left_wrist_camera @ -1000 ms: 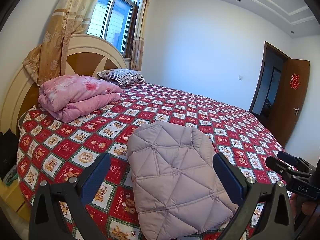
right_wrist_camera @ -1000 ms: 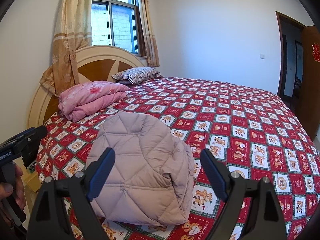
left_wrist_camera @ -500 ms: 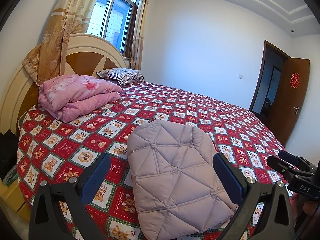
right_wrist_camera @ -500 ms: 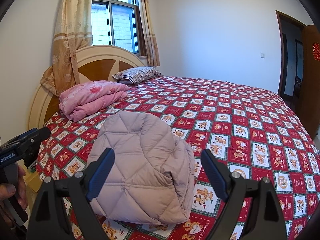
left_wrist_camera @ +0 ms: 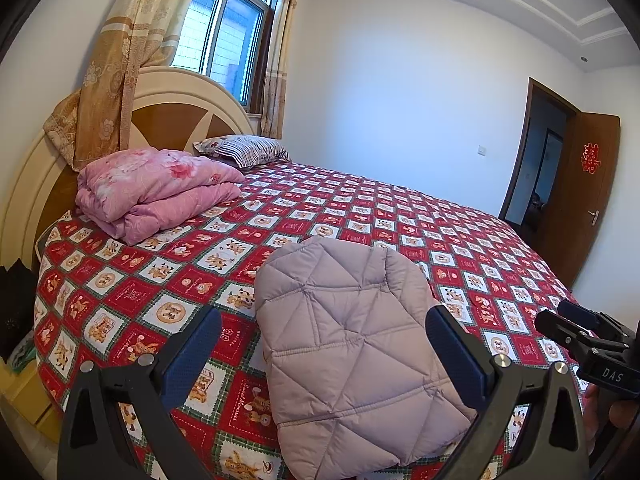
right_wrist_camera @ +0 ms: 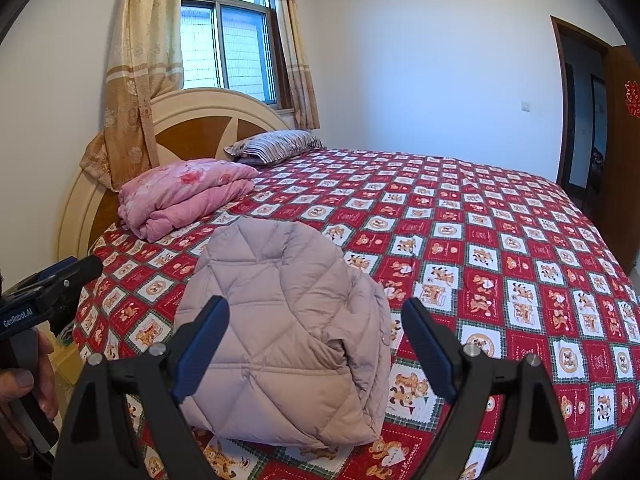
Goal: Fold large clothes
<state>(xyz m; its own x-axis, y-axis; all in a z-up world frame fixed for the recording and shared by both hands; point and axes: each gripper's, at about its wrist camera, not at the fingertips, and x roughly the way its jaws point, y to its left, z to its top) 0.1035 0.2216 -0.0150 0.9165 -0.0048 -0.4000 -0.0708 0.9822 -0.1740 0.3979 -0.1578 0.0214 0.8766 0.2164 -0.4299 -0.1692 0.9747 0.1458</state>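
Note:
A pale mauve quilted puffer jacket lies folded into a compact bundle near the front edge of the bed; it also shows in the right wrist view. My left gripper is open and empty, held back from the jacket, its fingers framing it. My right gripper is open and empty too, also short of the jacket. The right gripper shows at the right edge of the left wrist view, and the left gripper at the left edge of the right wrist view.
The bed has a red checked cartoon bedspread. A folded pink quilt and a striped pillow lie by the round headboard. A curtained window is behind, an open brown door at right.
Both grippers have drawn slightly back and up from the jacket. The jacket has not moved. Both stay open.

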